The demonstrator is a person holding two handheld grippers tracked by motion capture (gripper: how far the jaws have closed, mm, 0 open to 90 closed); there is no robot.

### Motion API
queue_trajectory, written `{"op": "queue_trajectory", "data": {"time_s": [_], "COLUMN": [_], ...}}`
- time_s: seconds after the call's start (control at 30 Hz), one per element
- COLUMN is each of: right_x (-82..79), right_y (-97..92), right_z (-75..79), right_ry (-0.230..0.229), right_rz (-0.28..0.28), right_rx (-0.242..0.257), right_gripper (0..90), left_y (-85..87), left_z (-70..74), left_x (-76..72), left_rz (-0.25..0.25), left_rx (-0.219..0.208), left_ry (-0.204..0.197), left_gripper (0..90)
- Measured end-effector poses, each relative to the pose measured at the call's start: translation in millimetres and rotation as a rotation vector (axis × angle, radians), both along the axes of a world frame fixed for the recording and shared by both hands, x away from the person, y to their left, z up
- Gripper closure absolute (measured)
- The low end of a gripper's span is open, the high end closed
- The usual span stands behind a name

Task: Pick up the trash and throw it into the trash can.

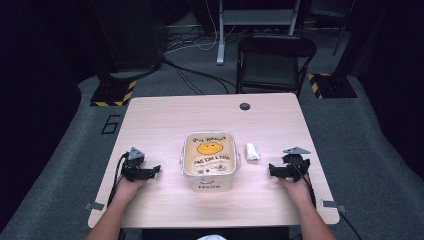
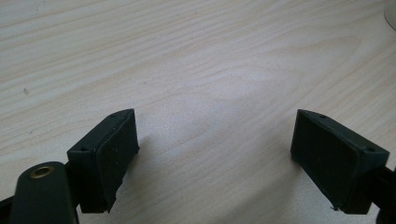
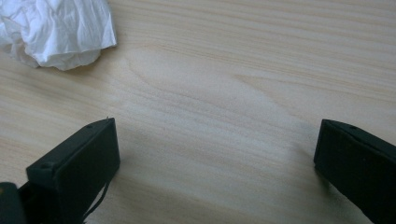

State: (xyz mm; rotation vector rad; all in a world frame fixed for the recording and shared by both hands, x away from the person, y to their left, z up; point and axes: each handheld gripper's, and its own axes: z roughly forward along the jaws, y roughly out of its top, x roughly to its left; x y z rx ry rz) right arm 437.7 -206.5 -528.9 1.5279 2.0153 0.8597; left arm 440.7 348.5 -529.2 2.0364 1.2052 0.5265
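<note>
A lidded plastic tub (image 1: 209,161) with a yellow smiley face on its label stands at the middle of the wooden table (image 1: 165,117). A crumpled white tissue (image 1: 252,151) lies just right of it and appears as the white tissue (image 3: 56,30) at the upper left of the right gripper view. My left gripper (image 1: 156,170) rests on the table left of the tub, pointing toward it, jaws open over bare wood (image 2: 215,135). My right gripper (image 1: 271,170) rests right of the tissue, jaws wide open (image 3: 217,149), nothing between them.
A dark round grommet (image 1: 244,106) sits near the table's far edge. A black folding chair (image 1: 272,62) stands behind the table. Black stands with yellow-striped bases (image 1: 114,93) flank the far corners, and cables run over the grey floor.
</note>
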Motion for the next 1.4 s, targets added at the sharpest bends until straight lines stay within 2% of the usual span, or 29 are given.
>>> {"op": "queue_trajectory", "data": {"time_s": [0.13, 0.17, 0.37, 0.5, 0.77, 0.83, 1.0, 1.23, 1.3, 1.4], "right_x": [-0.5, -1.1, -1.3, -2.0, -4.8, -5.4, -5.6, -8.1, -8.5, -10.1], "right_y": [0.1, 0.5, -0.8, -0.7, -0.9, -2.7, -2.8, -4.6, -5.3, -6.4], "right_z": [0.4, 1.9, 1.6, 2.4, 1.2, 2.7, 4.0, 9.9, 10.5, 16.9], "right_ry": [-0.001, 0.012, -0.001, 0.009, -0.028, -0.024, -0.016, 0.025, 0.025, 0.04], "right_rz": [0.002, -0.002, 0.01, 0.009, -0.012, -0.016, -0.017, -0.004, -0.002, 0.007], "right_rx": [-0.001, 0.004, 0.001, 0.004, 0.004, 0.007, 0.008, -0.002, 0.0, 0.037], "right_gripper": [1.9, 3.1, 3.9, 5.6, 10.8, 15.7, 18.2, 27.8, 28.5, 31.4], "left_y": [-0.2, -0.2, 0.1, -0.3, 0.0, 0.0, 0.2, 0.0, 0.1, 0.1], "left_z": [-0.2, -0.2, 0.0, -0.2, -0.2, -0.2, -0.2, -0.2, -0.2, -0.2], "left_x": [0.2, 0.2, 0.0, 0.0, 0.9, 0.8, 1.0, 0.9, 1.0, 1.0], "left_rz": [0.001, 0.001, 0.0, 0.003, -0.003, -0.003, -0.005, -0.003, -0.004, -0.004], "left_rx": [-0.005, -0.005, 0.001, -0.005, -0.004, -0.005, -0.002, -0.004, -0.004, -0.004], "left_ry": [0.0, 0.0, 0.0, 0.0, -0.002, 0.0, -0.003, -0.001, -0.002, -0.002], "left_gripper": [14.9, 14.9, 14.9, 14.9, 14.8, 14.8, 14.8, 14.8, 14.8, 14.8]}}
